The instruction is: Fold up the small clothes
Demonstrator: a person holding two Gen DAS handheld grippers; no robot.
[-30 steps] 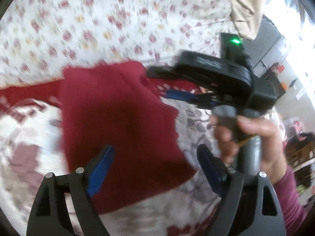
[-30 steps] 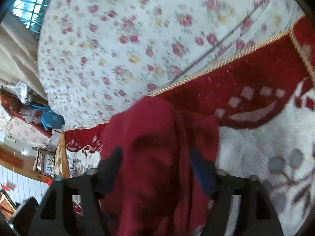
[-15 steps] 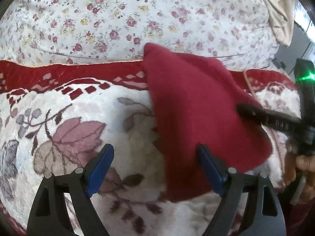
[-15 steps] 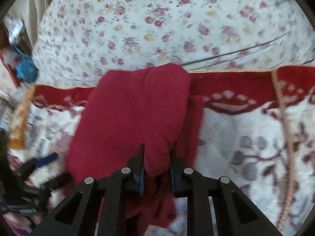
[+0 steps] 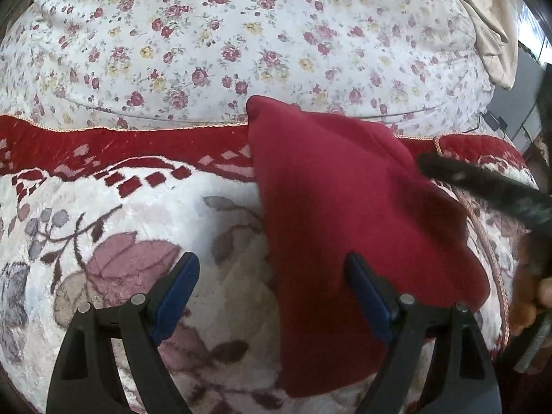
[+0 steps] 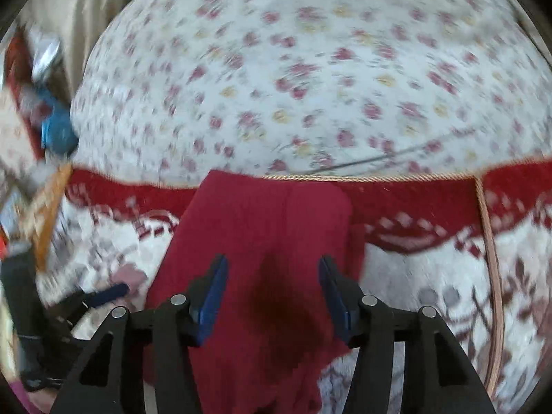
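Note:
A dark red garment (image 5: pixel 345 214) lies folded on the patterned carpet (image 5: pixel 138 241), its far corner reaching the carpet's red border. My left gripper (image 5: pixel 272 272) hovers over the garment's near left edge, jaws wide and still opening, gripping nothing. In the right wrist view the same garment (image 6: pixel 269 220) spreads under my right gripper (image 6: pixel 272 276). Its jaws are opening and the cloth lies below and between them, with the pads off it. The right gripper's dark finger (image 5: pixel 483 189) pokes in from the right above the garment. The left gripper's blue pad (image 6: pixel 110 291) shows at the left.
A white cushion with small roses (image 5: pixel 241 41) rises just behind the carpet's gold-corded edge (image 6: pixel 379 177). A beige curtain (image 5: pixel 490 17) hangs at the far right. A person's hand (image 5: pixel 541 293) holds the right gripper. Blurred household clutter (image 6: pixel 41 110) fills the left side.
The right gripper, shut on a fold of the red garment half a second ago, has let go and spread its jaws. The garment has gone from lifted to lying flat. The left gripper barely shifted.

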